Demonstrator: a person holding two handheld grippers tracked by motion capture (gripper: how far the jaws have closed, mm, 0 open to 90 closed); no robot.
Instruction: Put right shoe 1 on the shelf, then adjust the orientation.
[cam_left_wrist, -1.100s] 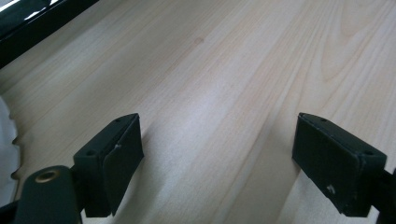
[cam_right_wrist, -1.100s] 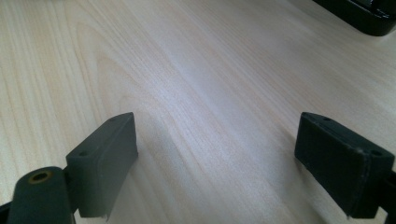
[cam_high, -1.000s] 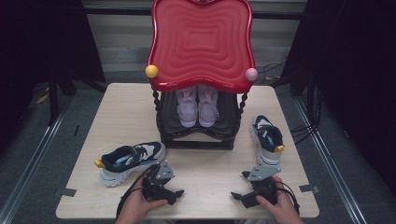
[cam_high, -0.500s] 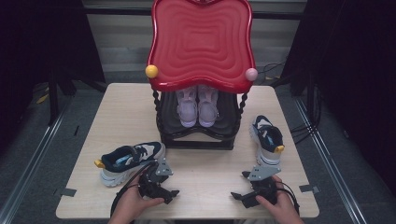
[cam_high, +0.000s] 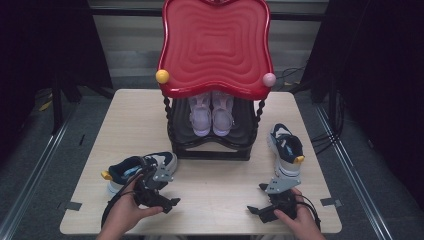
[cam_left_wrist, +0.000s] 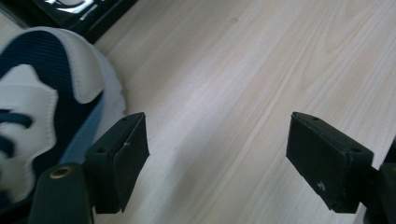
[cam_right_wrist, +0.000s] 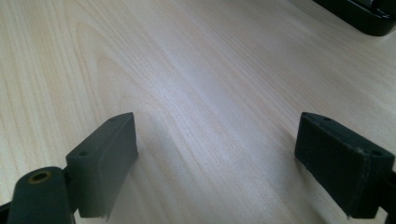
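Left claw raised beside shoe.
Left claw (cam_left_wrist: 217, 154) now higher, gaping, empty, navy sneaker (cam_high: 137, 169) at 10 o'clock; right claw (cam_right_wrist: 229, 163) unmoved, gaping, empty over counter (cam_high: 220, 192).

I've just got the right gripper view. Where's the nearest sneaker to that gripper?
Observer: High view: a navy-and-white sneaker stands just beyond the right gripper, near the right edge of the table.
Operator: The other sneaker?
Observer: Its mate lies front left, beside the open left gripper, not between its fingers.
Operator: Rack empty?
Observer: No. A pink pair of shoes sits on the lower shelf of the black rack, under the red top.
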